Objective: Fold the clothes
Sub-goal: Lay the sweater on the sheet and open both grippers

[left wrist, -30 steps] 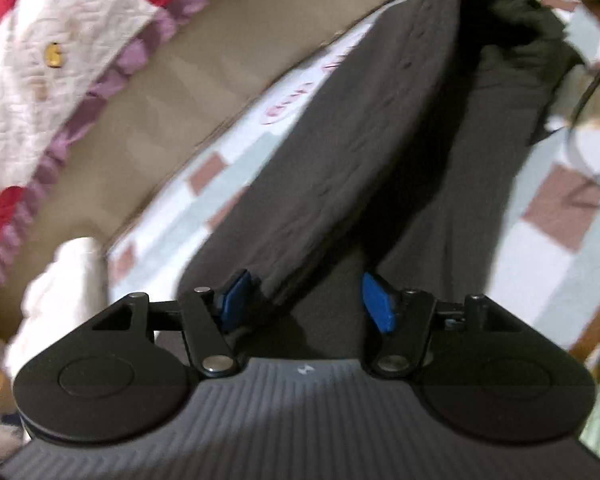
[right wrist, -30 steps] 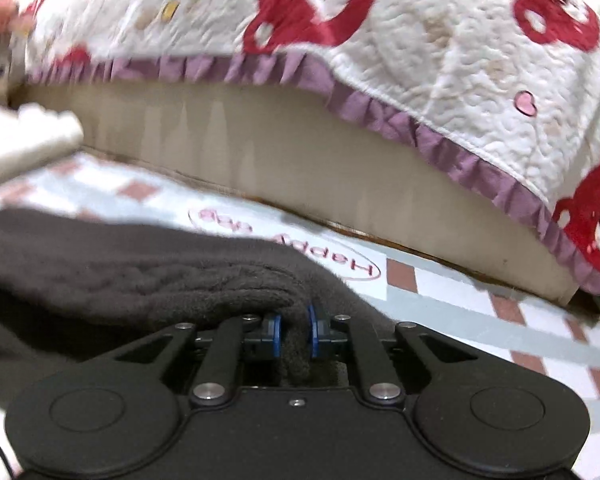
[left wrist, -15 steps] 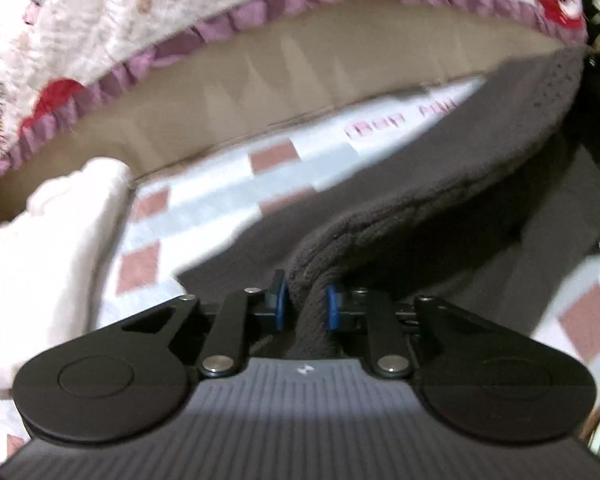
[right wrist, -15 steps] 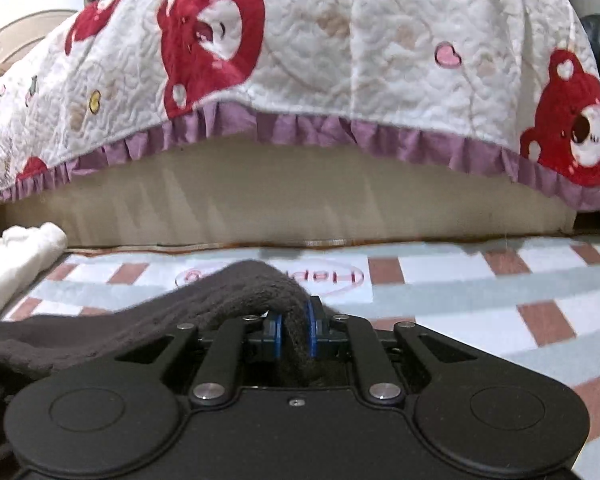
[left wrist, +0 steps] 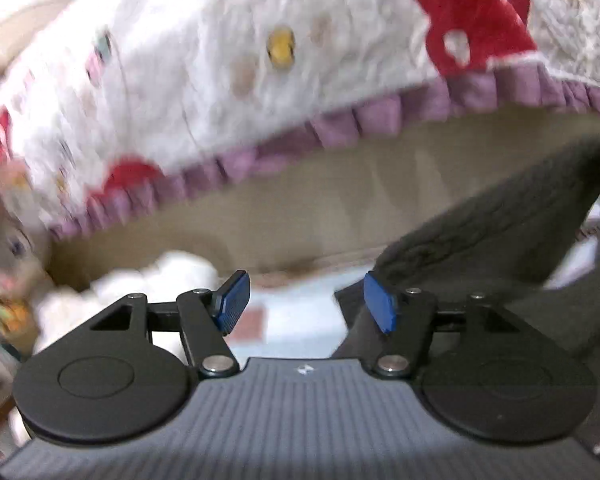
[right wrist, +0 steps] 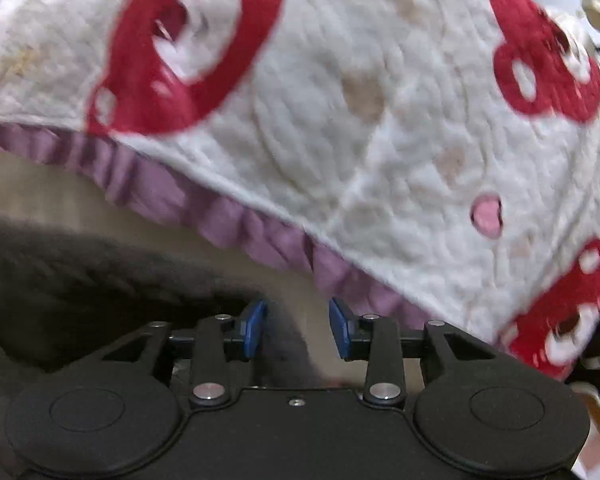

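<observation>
1. Releasing its hold, the left tool [left wrist: 304, 304] now stands with its blue pads spread wide and nothing between them; half a second ago those pads were pinched on a fold of the dark knit garment [left wrist: 500, 232]. The garment sits just off the right-hand pad, rising toward the right edge of the left wrist view, apart from the left-hand pad.

2. Beyond the left tool, a white fluffy heap [left wrist: 152, 280] lies on the checked mat [left wrist: 300, 320], with the quilted bedspread [left wrist: 260, 80] and its purple frill hanging over the beige bed base [left wrist: 300, 208]. The view is blurred by motion.

3. In the right wrist view the right tool [right wrist: 296, 330] has also parted its pads, which were clamped on the knit a moment before. A grey blur of the garment [right wrist: 100, 264] still falls through the gap and spreads to the left; whether it touches either pad cannot be told.

4. The red-bear bedspread [right wrist: 340, 120] fills the upper part of that view, closer and more tilted than before.

5. Both tools letting go together suggests one fold has just been laid down. The likely next step is to find a fresh edge to take up, though the frames do not show how flat the garment lies.
</observation>
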`<move>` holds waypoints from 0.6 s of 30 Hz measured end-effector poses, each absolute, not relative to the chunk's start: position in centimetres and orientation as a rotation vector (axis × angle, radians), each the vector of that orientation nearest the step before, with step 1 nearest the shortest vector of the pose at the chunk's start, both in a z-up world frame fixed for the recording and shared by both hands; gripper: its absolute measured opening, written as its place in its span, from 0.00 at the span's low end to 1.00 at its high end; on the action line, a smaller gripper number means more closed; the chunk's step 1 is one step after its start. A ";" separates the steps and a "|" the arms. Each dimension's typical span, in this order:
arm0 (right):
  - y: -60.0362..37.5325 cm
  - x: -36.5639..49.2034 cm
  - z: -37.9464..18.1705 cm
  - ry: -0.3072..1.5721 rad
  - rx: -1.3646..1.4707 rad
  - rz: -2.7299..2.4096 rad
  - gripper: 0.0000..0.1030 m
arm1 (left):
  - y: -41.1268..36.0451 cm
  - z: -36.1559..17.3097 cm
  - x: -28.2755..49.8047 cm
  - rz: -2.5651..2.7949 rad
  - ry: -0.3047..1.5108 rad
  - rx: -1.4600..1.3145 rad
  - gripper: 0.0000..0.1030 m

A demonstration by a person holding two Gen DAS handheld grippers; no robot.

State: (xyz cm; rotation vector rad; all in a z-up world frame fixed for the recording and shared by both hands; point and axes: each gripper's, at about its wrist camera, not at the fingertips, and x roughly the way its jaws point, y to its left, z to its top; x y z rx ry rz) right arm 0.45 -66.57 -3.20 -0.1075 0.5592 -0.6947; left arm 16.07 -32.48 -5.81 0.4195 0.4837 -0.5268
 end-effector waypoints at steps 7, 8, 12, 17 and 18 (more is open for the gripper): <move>-63.6 -10.6 -8.8 0.599 0.358 -0.645 0.55 | -26.5 -12.1 13.1 -0.631 0.692 0.337 0.61; -63.3 -12.7 -9.9 0.606 0.444 -0.640 0.55 | -25.6 -12.7 12.4 -0.637 0.710 0.330 0.61; -63.8 -18.9 -12.4 0.615 0.788 -0.623 0.56 | -22.3 -13.4 9.8 -0.634 0.748 0.242 0.61; -64.1 -21.4 -14.0 0.589 0.987 -0.576 0.61 | -19.1 -14.1 7.7 -0.658 0.828 0.035 0.66; -64.3 -21.2 -14.1 0.593 1.004 -0.568 0.61 | -18.9 -14.3 7.5 -0.663 0.848 0.019 0.66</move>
